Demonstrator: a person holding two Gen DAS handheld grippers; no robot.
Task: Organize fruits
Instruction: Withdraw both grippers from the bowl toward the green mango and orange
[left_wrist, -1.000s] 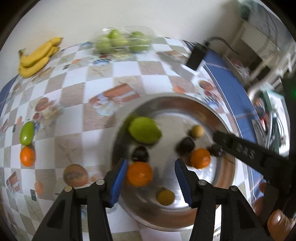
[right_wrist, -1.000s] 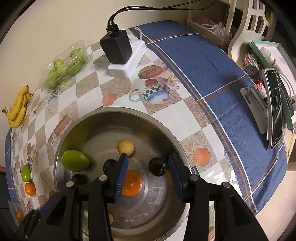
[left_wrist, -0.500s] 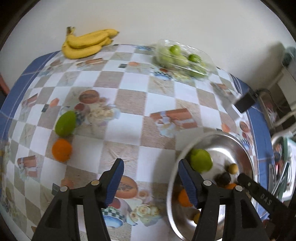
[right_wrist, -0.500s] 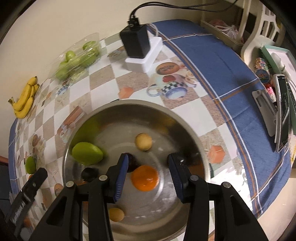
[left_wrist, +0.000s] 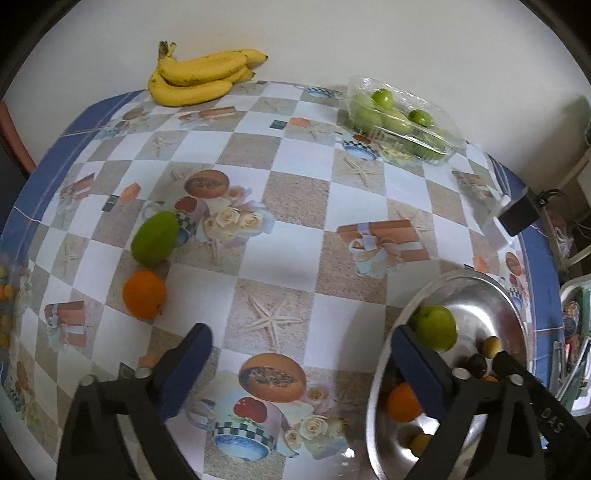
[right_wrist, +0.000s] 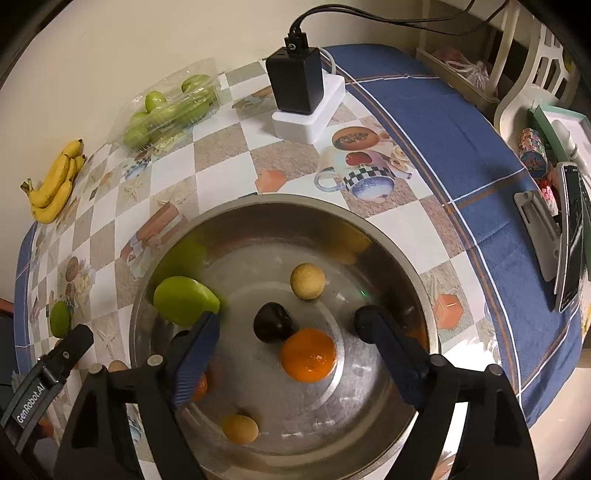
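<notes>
In the left wrist view my left gripper hangs over the checked tablecloth, its jaws opening wide with nothing between them. To its left a green mango and an orange lie on the cloth. The steel bowl sits at the right. In the right wrist view my right gripper hovers above the bowl, jaws opening; a dark fruit and an orange lie beneath the gap, untouched by the pads. A green mango and tan round fruits also lie in the bowl.
Bananas and a clear plastic box of green fruits sit by the far wall. A black charger on a white block stands behind the bowl. A phone on a stand is at the right table edge.
The left gripper swung left, off the bowl and over the tablecloth, and its jaws spread wide. The right gripper's jaws opened over the bowl; the orange now lies on the bowl floor.
</notes>
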